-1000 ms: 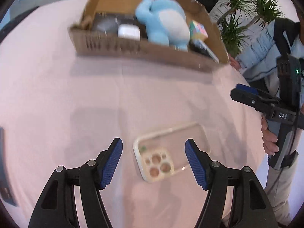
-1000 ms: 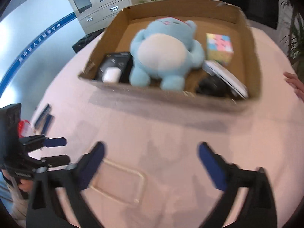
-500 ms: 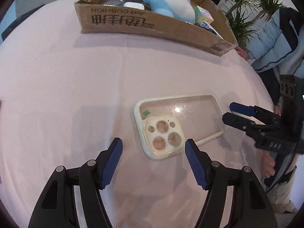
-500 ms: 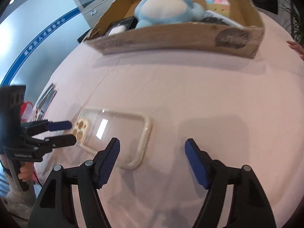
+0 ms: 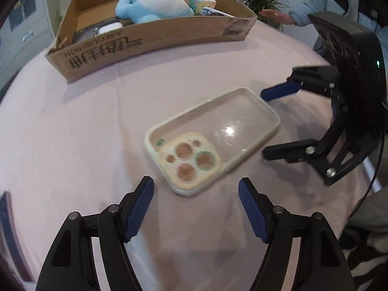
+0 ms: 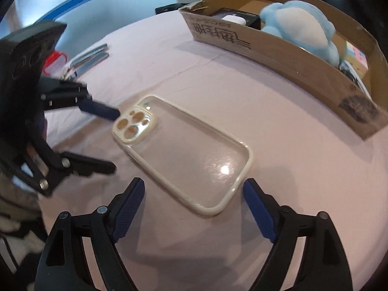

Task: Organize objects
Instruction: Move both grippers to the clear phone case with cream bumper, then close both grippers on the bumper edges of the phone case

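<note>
Between my two sets of tongs, a clear phone case point(image 5: 211, 140) lies flat on the pink tablecloth point(image 5: 84, 126), gripped by neither.

My left tongs point(image 5: 196, 209) stand wide, their jaws having just opened further, the camera-cutout end of the case just ahead at 12 o'clock, not touched. My right tongs point(image 6: 194, 209) also stand wide, just reopened, the plain end of the case lying between the blue pads point(image 6: 258, 214) without contact. At 12 o'clock beyond sits the cardboard box point(image 5: 150, 41) holding a blue plush toy point(image 5: 152, 2).
</note>
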The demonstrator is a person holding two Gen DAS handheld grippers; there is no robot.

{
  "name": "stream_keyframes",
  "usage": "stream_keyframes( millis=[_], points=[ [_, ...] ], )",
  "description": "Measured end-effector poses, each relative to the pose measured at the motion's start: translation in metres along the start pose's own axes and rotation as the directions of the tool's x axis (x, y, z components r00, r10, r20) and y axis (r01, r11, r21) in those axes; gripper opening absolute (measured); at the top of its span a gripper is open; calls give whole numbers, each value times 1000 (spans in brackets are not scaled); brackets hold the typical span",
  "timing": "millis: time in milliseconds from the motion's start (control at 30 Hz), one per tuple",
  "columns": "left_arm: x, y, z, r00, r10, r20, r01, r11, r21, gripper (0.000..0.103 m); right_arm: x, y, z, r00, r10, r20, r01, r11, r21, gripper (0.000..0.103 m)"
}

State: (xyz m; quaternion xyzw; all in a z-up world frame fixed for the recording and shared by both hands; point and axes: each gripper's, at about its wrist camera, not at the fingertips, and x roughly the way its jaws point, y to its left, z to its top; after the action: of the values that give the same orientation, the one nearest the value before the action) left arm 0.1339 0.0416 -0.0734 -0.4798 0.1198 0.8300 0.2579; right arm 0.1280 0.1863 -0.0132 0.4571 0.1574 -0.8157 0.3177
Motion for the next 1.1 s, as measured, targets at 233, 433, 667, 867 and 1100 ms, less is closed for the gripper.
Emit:
stream_keyframes(
  millis=[233, 433, 667, 867, 1100],
  points=[
    [11, 21, 16, 998, -54, 12, 53, 994, 99, 77, 12, -14, 6, 999, 33, 8, -32, 988, -154, 102],
    [18, 16, 23, 995, -100, 26, 94, 980, 177, 78, 16, -19, 6, 995, 87, 51, -74, 974, -213, 102],
    [27, 7, 21, 991, -100, 84, 83, 978, 194, 103, 19, -17, 8, 995, 89, 51, -76, 972, -223, 102],
    [27, 7, 23, 992, -100, 83, 82, 978, 190, 103, 18, -20, 9, 995, 89, 51, -76, 972, -224, 102],
    [31, 3, 34, 996, -79, 33, 71, 979, 194, 97, 15, -20, 11, 995, 94, 42, -82, 970, -229, 89]
  ],
)
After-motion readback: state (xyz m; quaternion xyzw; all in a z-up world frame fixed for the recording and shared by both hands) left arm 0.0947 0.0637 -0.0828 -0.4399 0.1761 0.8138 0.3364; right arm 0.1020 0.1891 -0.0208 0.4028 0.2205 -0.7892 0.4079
